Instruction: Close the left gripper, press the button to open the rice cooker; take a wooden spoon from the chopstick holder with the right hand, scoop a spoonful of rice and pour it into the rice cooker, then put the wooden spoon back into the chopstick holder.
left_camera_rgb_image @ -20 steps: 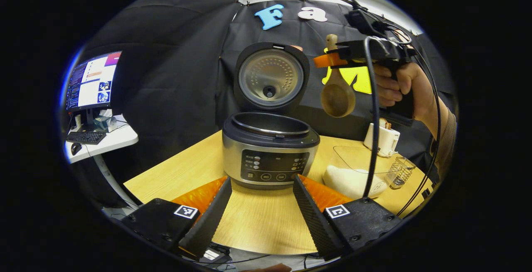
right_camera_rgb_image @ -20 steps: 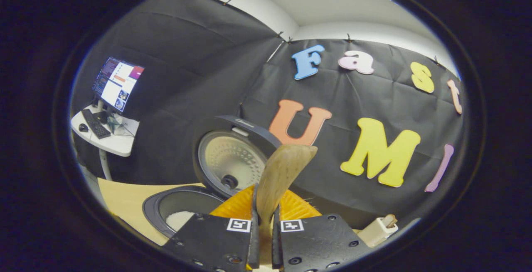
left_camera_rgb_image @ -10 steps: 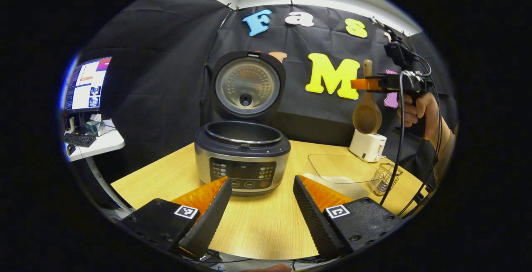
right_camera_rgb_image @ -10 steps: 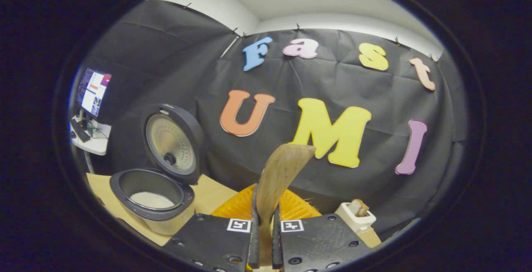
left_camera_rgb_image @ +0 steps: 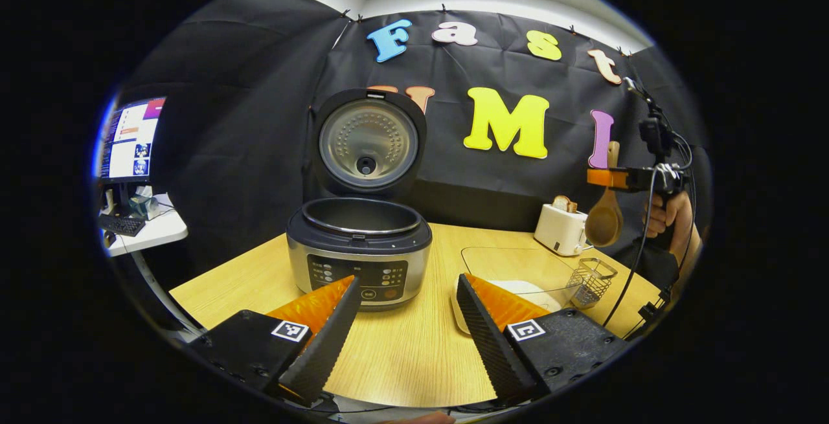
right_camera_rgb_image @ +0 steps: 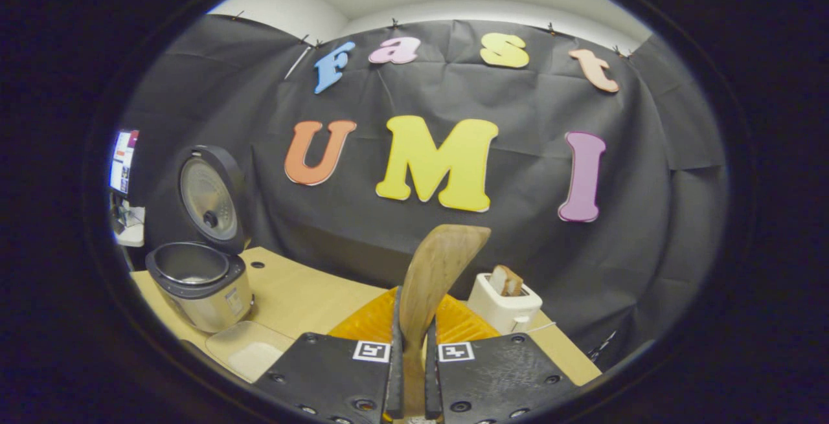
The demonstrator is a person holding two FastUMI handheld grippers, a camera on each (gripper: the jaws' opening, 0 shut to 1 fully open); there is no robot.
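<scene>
A wooden spoon point(right_camera_rgb_image: 435, 275) stands clamped between both fingers of the right hand-held gripper point(right_camera_rgb_image: 410, 372), its handle pinched low and its bowl rising ahead of the fingers in the right gripper view. In the left gripper view, the same right hand-held gripper point(left_camera_rgb_image: 615, 178) is held by a hand point(left_camera_rgb_image: 670, 213) above the right end of the tabletop point(left_camera_rgb_image: 401, 353), with the wooden spoon point(left_camera_rgb_image: 605, 217) hanging bowl-down just above the wire chopstick holder point(left_camera_rgb_image: 588, 281). The rice cooker point(left_camera_rgb_image: 359, 249) sits on the tabletop with its lid point(left_camera_rgb_image: 368, 142) raised upright behind the pot, well apart from the spoon. The left hand-held gripper point(left_camera_rgb_image: 405, 327) hovers in front of the cooker with its fingers spread wide and nothing between them. A clear tray of rice point(left_camera_rgb_image: 518, 275) lies between the cooker and the chopstick holder. A white toaster point(left_camera_rgb_image: 562, 226) with a slice of bread stands at the back, near the booth wall. A monitor point(left_camera_rgb_image: 126, 139) sits on a side desk at far left.
</scene>
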